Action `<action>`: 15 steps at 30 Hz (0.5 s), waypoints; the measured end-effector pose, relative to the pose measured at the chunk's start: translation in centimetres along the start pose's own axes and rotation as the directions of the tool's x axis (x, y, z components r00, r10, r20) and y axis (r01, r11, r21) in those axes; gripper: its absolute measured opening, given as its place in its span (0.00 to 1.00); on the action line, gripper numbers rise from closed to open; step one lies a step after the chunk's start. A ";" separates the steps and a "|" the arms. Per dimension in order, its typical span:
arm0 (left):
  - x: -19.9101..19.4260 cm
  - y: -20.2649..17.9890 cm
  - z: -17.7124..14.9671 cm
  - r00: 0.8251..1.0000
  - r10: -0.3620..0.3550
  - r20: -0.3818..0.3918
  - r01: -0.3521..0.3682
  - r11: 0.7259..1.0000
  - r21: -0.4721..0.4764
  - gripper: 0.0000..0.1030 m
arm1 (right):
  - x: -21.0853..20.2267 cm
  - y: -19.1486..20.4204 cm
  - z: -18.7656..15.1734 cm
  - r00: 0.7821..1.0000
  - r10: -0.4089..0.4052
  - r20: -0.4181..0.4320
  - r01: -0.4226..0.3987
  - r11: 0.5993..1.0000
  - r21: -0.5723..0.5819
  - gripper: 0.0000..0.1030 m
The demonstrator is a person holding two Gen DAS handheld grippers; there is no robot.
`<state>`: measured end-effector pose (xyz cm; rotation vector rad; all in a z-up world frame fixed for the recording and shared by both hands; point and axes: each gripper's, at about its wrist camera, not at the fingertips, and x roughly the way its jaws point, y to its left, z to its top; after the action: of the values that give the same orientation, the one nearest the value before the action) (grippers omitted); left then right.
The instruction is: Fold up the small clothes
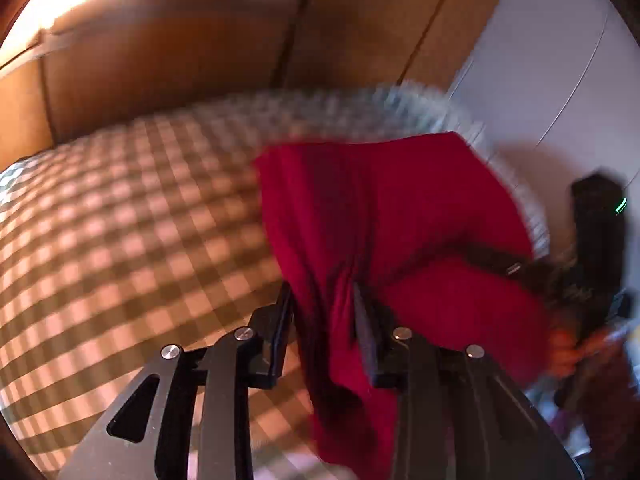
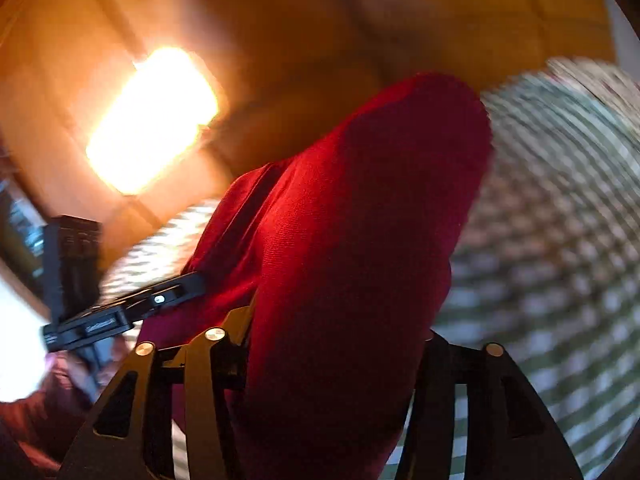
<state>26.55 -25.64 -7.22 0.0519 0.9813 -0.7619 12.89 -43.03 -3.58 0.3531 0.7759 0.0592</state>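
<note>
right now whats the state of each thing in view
red garment: lifted off the surface, bunched, held by both grippers
left gripper: shut on the red garment
right gripper: shut on a thick fold of it
checked cloth: spread flat underneath

No text can be read (white lettering on the left claw (image 2: 192, 280) is blurred)

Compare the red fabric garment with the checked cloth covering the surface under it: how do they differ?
The red fabric garment is plain, the green-and-white checked cloth patterned. The garment is bunched, lifted and pinched between the jaws of both the left gripper and the right gripper; the cloth lies spread flat. Both are soft textiles.
</note>
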 end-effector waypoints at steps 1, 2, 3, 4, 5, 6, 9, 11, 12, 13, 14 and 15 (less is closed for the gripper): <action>0.3 -0.4 -0.3 0.999 0.019 0.028 -0.020 1.000 0.016 0.33 | 0.9 -1.8 -0.5 0.998 -0.048 -0.028 0.048 0.998 0.030 0.56; 0.1 -0.6 -0.3 0.999 0.030 0.038 -0.030 0.999 0.015 0.35 | 2.0 -3.4 -1.3 0.996 -0.060 -0.061 0.064 0.996 0.066 0.63; -0.4 -0.5 -0.3 0.999 0.033 0.041 -0.033 0.999 0.009 0.34 | 2.3 -4.6 -2.0 0.996 -0.062 -0.061 0.068 0.992 0.102 0.77; -1.2 -0.6 -0.4 0.997 0.045 0.055 -0.045 0.999 0.007 0.35 | 2.3 -4.8 -2.4 0.996 -0.075 -0.042 0.080 0.989 0.125 0.83; -1.9 -0.7 -0.5 0.995 0.066 0.073 -0.067 0.998 0.011 0.39 | 1.9 -4.9 -2.5 0.997 -0.072 -0.029 0.075 0.988 0.133 0.85; -2.5 -0.6 -0.3 0.990 0.099 0.100 -0.101 0.995 0.020 0.41 | 1.3 -5.0 -2.7 0.998 -0.068 -0.013 0.069 0.987 0.143 0.85; -5.7 -1.9 -0.2 0.963 0.152 0.222 -0.163 0.986 0.029 0.38 | -1.3 -4.4 -3.0 0.986 -0.158 0.052 0.150 0.981 0.124 0.85; -7.1 -2.5 0.1 0.960 0.105 0.260 -0.116 0.993 0.027 0.38 | -3.3 -3.0 -3.0 0.971 -0.212 0.111 0.202 0.975 0.095 0.81; -7.3 -3.2 0.3 0.959 0.080 0.270 -0.095 0.995 0.042 0.38 | -3.9 -2.1 -2.9 0.966 -0.223 0.133 0.215 0.974 0.074 0.74; -7.1 -3.8 0.4 0.960 0.080 0.268 -0.101 0.993 0.064 0.38 | -4.2 -1.4 -2.8 0.962 -0.232 0.144 0.226 0.972 0.056 0.72; -6.8 -4.3 0.0 0.962 0.091 0.258 -0.114 0.991 0.075 0.38 | -4.4 -0.5 -2.6 0.956 -0.249 0.156 0.246 0.969 0.036 0.67; -5.2 -4.4 -0.3 0.971 0.116 0.208 -0.135 0.988 0.081 0.38 | -4.2 0.4 -2.4 0.948 -0.268 0.169 0.269 0.963 0.018 0.64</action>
<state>21.99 -25.93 -2.19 0.1152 0.7408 -0.6821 8.22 -42.76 -2.17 0.2408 0.6478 -0.2227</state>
